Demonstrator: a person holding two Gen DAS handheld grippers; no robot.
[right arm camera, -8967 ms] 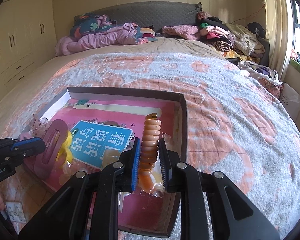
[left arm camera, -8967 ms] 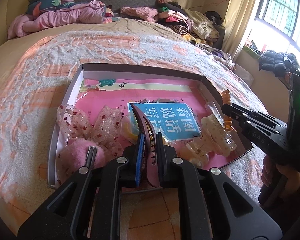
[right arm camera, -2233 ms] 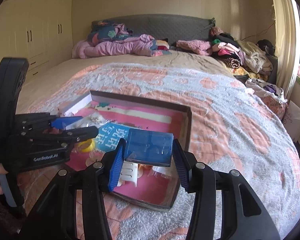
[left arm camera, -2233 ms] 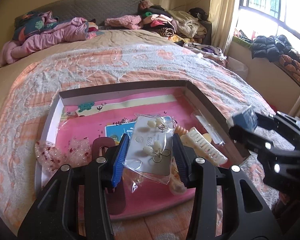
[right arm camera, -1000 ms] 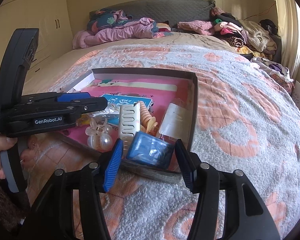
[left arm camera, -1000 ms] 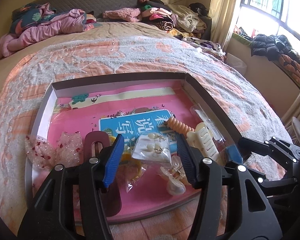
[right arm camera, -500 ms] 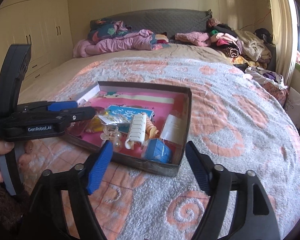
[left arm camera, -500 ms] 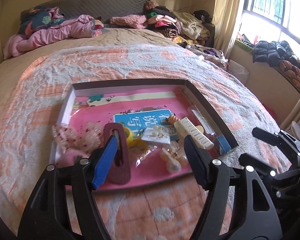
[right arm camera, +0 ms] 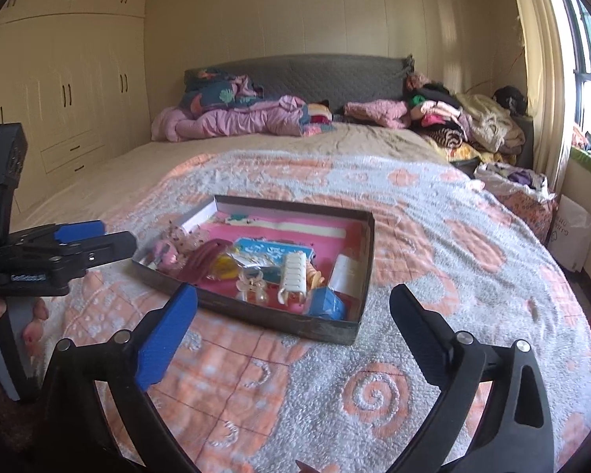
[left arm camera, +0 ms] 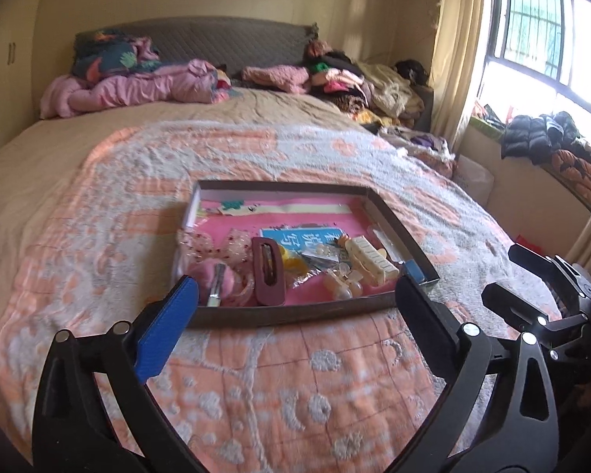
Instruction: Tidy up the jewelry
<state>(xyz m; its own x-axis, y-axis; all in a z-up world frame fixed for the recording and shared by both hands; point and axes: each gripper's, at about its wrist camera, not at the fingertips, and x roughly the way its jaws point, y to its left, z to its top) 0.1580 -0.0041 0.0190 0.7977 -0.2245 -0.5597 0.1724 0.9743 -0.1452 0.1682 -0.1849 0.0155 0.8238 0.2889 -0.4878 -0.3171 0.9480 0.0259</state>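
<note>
A bedroom, with a wide bed under a nubbly peach-and-grey blanket (left arm camera: 98,216) and heaped clothes (right arm camera: 445,118) along the grey quilted headboard. On the blanket sits a shallow rectangular cardboard tray (left arm camera: 287,312), pink-lined, its long axis running away from the cameras toward the headboard. Inside lie a dark maroon oblong hair clip (left arm camera: 268,270), lengthwise with the tray, a cream ribbed claw clip (left arm camera: 372,258) lying at a slant, a fuzzy pink pompom (left arm camera: 216,278), a clear claw clip (right arm camera: 252,283) and a small blue box (right arm camera: 327,303) in the near right corner. The left gripper (left arm camera: 293,295) hangs just short of the tray's near wall, fingers spread wide and holding nothing; the right gripper (right arm camera: 293,307) is likewise splayed and bare. Only the right wrist view shows the cream wardrobe doors (right arm camera: 67,90); only the left wrist view shows the barred window (left arm camera: 539,43).
</note>
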